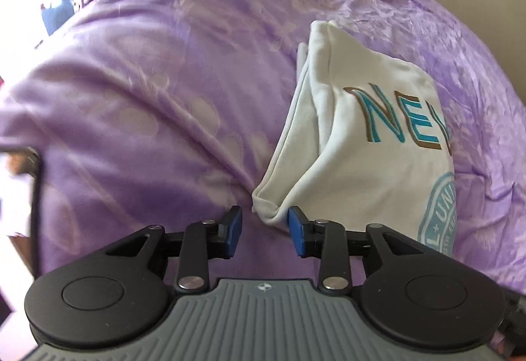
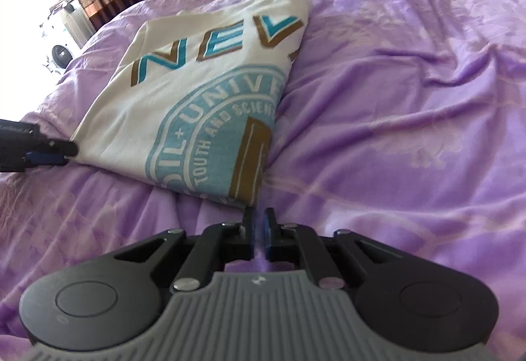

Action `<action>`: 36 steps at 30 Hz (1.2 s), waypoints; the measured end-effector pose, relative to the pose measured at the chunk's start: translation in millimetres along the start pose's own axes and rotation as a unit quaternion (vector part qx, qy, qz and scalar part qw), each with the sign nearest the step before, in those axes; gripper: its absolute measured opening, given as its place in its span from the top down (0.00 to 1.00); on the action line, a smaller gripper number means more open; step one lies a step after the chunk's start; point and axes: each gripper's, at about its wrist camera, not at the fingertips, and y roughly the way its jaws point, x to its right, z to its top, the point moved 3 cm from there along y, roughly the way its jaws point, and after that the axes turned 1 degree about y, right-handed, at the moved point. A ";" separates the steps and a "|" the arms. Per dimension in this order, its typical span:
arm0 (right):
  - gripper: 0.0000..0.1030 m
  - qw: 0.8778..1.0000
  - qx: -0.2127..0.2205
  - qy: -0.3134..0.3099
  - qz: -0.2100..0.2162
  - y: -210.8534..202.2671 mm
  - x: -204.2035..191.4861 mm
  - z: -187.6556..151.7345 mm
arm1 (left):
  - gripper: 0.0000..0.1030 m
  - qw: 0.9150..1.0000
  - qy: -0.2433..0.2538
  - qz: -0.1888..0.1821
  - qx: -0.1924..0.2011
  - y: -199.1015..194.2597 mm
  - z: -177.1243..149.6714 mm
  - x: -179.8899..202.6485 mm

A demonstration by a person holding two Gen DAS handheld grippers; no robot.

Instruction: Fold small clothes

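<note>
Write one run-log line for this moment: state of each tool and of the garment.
left tool: open, at folded corner | right tool: shut, holds nothing, at near corner | white printed T-shirt: folded, flat on purple bedspread

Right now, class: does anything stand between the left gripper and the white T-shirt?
Nothing visible does. The left gripper has its jaws open at the folded corner of the white T-shirt, with only the purple bedspread beneath.

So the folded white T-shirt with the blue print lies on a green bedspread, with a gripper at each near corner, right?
Not quite: the bedspread is purple, not green, as the right wrist view shows. The rest holds: the folded white T-shirt lies on it, with the left gripper and the right gripper at its near corners.
</note>
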 end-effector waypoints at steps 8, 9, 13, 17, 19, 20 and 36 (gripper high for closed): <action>0.63 0.998 0.054 0.024 0.006 -23.9 7.0 27.1 | 0.32 0.996 0.008 -0.052 0.069 -24.4 25.7 13.7; 0.60 0.998 0.058 0.028 0.011 -24.2 7.5 30.4 | 0.31 0.996 0.007 -0.057 0.070 -22.4 29.2 17.2; 0.51 0.997 0.068 0.033 0.029 -26.1 8.5 45.3 | 0.25 0.995 0.006 -0.067 0.076 -8.9 41.9 32.6; 0.38 0.995 0.084 0.038 0.039 -25.4 10.3 67.8 | 0.20 0.991 -0.025 -0.106 0.073 6.7 58.2 35.7; 0.32 0.994 0.087 0.050 0.044 -20.9 13.4 79.1 | 0.20 0.991 -0.037 -0.114 0.065 18.0 68.3 31.4; 0.31 0.993 0.087 0.056 0.049 -18.5 15.6 83.5 | 0.20 0.990 -0.043 -0.117 0.059 25.4 75.0 27.3; 0.26 0.961 0.042 0.221 0.159 87.0 79.3 139.9 | 0.15 0.954 -0.177 -0.236 -0.055 146.3 139.9 -26.0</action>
